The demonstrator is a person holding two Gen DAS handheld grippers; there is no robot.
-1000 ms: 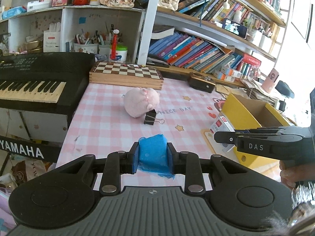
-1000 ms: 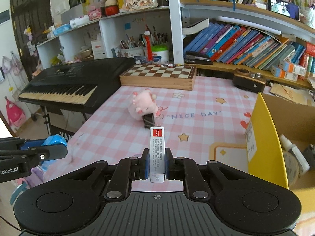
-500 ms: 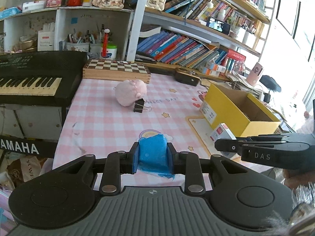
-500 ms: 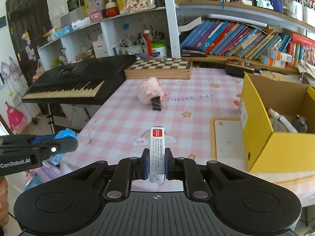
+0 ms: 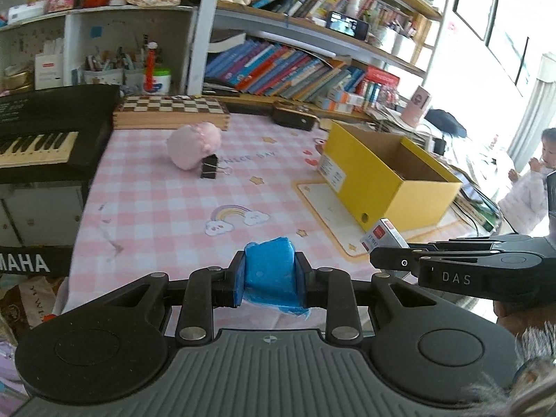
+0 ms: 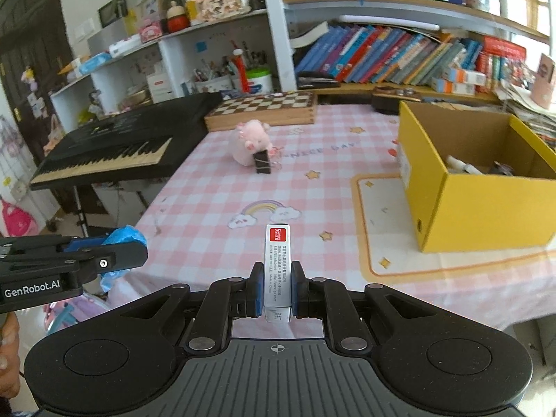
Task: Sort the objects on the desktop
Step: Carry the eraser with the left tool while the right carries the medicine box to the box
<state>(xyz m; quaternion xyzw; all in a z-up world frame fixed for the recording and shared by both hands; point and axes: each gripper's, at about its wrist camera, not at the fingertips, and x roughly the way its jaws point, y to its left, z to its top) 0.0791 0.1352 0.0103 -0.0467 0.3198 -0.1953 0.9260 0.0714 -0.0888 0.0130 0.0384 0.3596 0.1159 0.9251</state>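
My left gripper (image 5: 267, 279) is shut on a blue soft lump (image 5: 269, 267) and holds it in the air at the table's near edge; it shows in the right wrist view (image 6: 121, 243) too. My right gripper (image 6: 276, 288) is shut on a small white box with a red label (image 6: 277, 267), also seen in the left wrist view (image 5: 382, 234). A pink plush toy (image 5: 194, 144) and a black binder clip (image 5: 209, 166) sit mid-table. The open yellow box (image 6: 462, 201) stands at the right, with several items inside.
A pink checked cloth (image 6: 215, 187) covers the table. A wooden chessboard box (image 5: 170, 113) lies at the back, a black keyboard (image 6: 111, 149) at the left, bookshelves behind. A child (image 5: 528, 187) stands at the far right.
Both grippers have drawn back from the table with their loads, so more of the cloth and the yellow box shows. The plush and the clip have not moved.
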